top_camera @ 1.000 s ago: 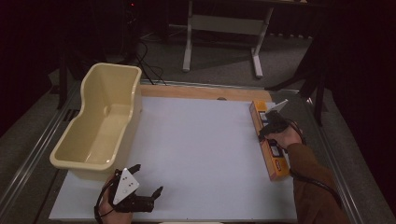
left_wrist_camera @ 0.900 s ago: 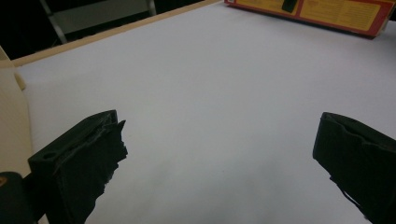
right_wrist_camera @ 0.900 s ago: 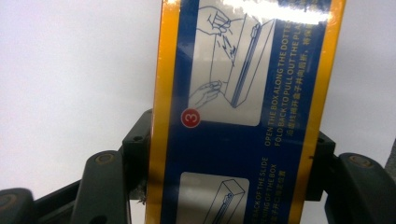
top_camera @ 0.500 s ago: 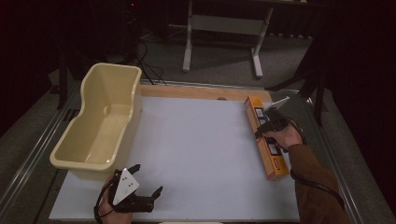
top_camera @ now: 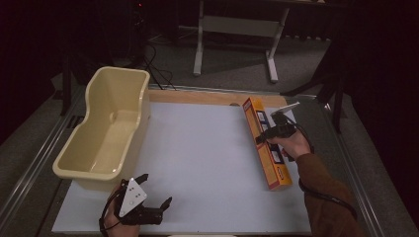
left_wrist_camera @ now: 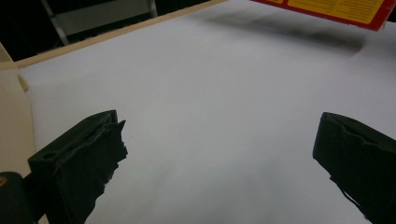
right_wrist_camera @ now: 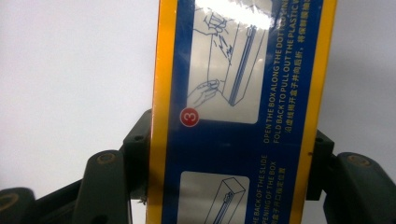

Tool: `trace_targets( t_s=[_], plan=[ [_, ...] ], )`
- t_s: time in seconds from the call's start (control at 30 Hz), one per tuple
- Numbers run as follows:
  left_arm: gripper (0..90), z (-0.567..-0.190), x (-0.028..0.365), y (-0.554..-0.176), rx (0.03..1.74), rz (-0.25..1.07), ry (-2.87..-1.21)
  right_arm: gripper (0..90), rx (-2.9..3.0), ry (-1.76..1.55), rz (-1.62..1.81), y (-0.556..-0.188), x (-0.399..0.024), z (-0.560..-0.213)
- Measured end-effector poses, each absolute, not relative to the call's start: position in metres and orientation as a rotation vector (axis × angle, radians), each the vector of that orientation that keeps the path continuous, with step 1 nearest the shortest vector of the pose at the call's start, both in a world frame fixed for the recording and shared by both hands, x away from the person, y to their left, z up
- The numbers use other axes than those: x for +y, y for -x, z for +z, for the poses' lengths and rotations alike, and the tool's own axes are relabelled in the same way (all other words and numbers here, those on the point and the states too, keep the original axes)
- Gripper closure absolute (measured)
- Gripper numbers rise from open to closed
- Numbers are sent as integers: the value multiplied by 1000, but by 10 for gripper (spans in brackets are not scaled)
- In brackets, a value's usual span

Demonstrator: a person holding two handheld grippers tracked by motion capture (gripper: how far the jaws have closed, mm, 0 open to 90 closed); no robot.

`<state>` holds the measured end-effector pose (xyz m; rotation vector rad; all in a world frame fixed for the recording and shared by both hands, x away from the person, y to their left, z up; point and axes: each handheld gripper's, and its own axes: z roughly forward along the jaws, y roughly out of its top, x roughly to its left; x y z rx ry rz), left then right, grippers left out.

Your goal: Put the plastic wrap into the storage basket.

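In the high view we see the right gripper (top_camera: 263,137) clamped across a long orange box (top_camera: 266,143), which lies lengthwise on the right part of the white table top (top_camera: 207,148), its far end beyond the gripper and its near end back toward the person's sleeve (top_camera: 323,197). Well apart to the left of that gripper, at the table's left edge, stands an empty cream tub (top_camera: 106,131). Just in front of the tub's near wall the left gripper (top_camera: 157,190) rests low on the table with its jaws spread and nothing between them. Beyond the table we make out a wooden strip (top_camera: 197,97) along its far edge, grey floor, cables and a pale stand (top_camera: 237,29) in a dark room. In the left gripper view, bare white table top (left_wrist_camera: 210,116) stretches ahead of the two parted jaws, the tub's wall (left_wrist_camera: 14,126) stands at the left beside the jaw there, and the orange box (left_wrist_camera: 336,9) lies far ahead at the upper right. In the right gripper view, the box (right_wrist_camera: 238,93) runs straight up between the jaws, which press on its two long sides; its blue face carries printed opening instructions and a red numeral 3, and white table top (right_wrist_camera: 70,60) lies to either side.
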<state>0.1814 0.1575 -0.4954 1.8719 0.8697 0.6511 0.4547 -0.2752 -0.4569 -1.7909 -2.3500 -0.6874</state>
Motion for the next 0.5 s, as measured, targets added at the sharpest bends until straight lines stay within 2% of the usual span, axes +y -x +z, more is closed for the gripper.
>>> trace_targets(
  t_s=[0.5],
  plan=[
    [17, -495, 158, -181, 872, 651, -1864, 393, -2234, 1581, -884, -442, -218, -445]
  ],
)
